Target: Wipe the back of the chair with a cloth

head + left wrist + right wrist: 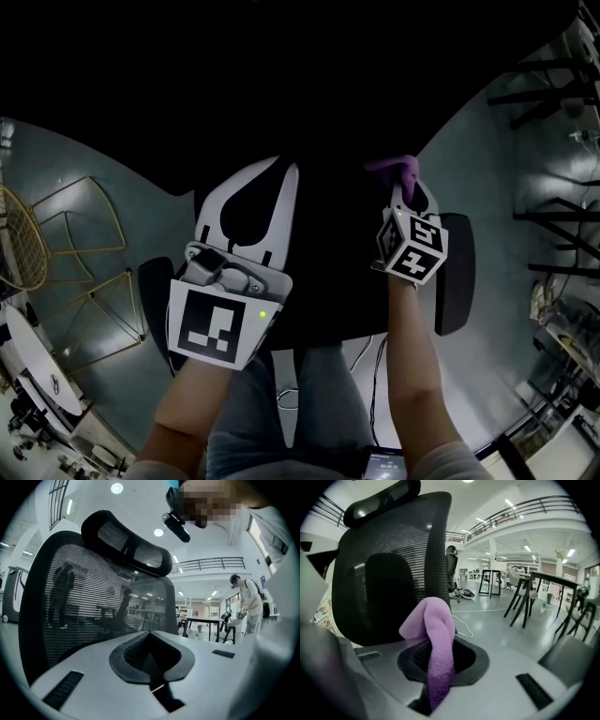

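The black mesh chair back [328,225] fills the middle of the head view, seen from above. In the left gripper view the mesh back [89,606] and its headrest [126,541] rise close ahead. My left gripper [258,192] is at the back's left side, shut with nothing between its jaws [150,656]. My right gripper [405,195] is at the back's right edge, shut on a purple cloth [394,169]. The cloth [433,634] sticks up from the jaws, folded over, just in front of the mesh [393,569]. Whether it touches the mesh I cannot tell.
The chair's armrests [155,291] [457,277] stick out on both sides. A gold wire chair [37,244] and a round white table [37,361] stand at the left. A cable [375,361] lies on the floor. Black tables and chairs [534,592] stand further off; a person [248,602] stands beyond.
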Demonstrator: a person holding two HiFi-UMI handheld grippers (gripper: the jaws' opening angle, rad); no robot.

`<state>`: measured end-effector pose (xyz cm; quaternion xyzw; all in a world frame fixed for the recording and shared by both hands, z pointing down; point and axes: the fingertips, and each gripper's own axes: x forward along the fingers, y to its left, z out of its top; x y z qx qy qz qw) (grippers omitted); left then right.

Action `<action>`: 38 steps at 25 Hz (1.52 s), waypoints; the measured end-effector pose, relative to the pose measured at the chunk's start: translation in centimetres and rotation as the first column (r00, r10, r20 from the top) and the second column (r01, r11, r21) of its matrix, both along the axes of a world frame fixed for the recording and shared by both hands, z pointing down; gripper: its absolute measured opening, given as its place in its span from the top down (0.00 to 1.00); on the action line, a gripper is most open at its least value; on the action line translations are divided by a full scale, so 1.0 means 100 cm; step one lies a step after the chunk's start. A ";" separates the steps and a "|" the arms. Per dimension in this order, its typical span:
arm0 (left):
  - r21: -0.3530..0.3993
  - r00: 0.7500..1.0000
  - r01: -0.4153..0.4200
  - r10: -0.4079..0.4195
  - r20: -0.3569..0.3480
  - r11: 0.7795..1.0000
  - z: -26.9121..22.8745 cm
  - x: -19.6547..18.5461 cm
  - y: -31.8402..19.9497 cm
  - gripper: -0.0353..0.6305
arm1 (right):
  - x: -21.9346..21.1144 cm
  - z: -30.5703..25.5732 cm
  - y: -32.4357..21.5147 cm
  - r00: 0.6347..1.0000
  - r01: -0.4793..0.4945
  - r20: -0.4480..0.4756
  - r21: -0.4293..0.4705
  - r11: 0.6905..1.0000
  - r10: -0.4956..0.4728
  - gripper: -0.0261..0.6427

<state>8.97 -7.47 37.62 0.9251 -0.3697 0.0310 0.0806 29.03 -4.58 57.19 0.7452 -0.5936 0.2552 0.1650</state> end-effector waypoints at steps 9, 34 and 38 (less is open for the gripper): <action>0.013 1.000 -0.011 0.012 -0.009 1.000 -0.024 -0.010 0.002 0.93 | -0.044 -0.049 -0.005 0.994 0.107 0.004 0.052 0.993 -0.107 0.88; 0.094 0.997 -0.068 0.071 -0.020 0.993 -0.175 -0.048 0.042 0.93 | -0.154 -0.330 0.018 0.934 0.326 0.025 0.348 0.879 -0.357 0.88; 0.114 0.997 -0.070 0.073 -0.025 0.991 -0.192 -0.051 0.046 0.93 | -0.162 -0.359 0.024 0.925 0.345 0.016 0.389 0.854 -0.381 0.88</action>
